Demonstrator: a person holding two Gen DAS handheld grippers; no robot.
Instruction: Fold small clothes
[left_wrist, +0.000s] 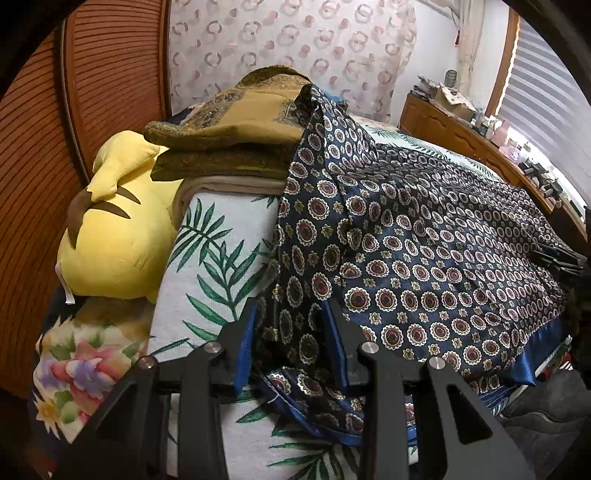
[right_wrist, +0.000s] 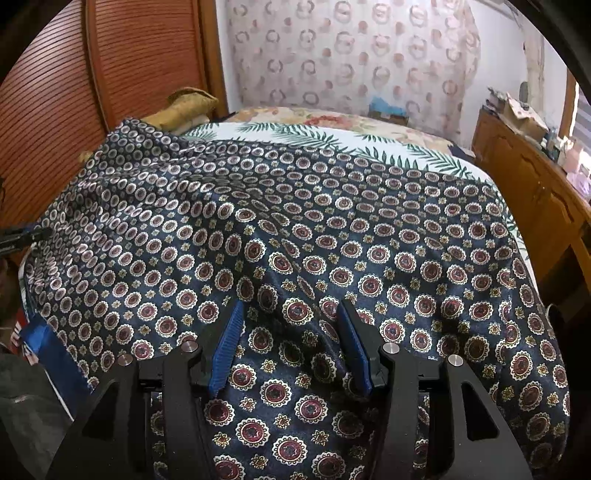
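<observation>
A dark blue satin garment (right_wrist: 332, 236) printed with red and white medallions lies spread over the bed. Its left part (left_wrist: 317, 206) drapes up against a pile of cushions. In the left wrist view, my left gripper (left_wrist: 291, 314) is shut on a bunched fold of the garment's left edge, and the cloth fills the gap between the blue pads (left_wrist: 246, 343). In the right wrist view, my right gripper (right_wrist: 291, 317) stands open low over the garment's near part. Cloth lies under and between its fingers (right_wrist: 228, 339), but the pads do not press on it.
A leaf-print bedsheet (left_wrist: 218, 258) covers the bed. A yellow plush toy (left_wrist: 122, 221), a mustard cushion (left_wrist: 243, 122) and a floral cloth (left_wrist: 85, 362) crowd the left side by a slatted wooden door (left_wrist: 55, 147). A wooden cabinet (right_wrist: 524, 184) with clutter stands at right.
</observation>
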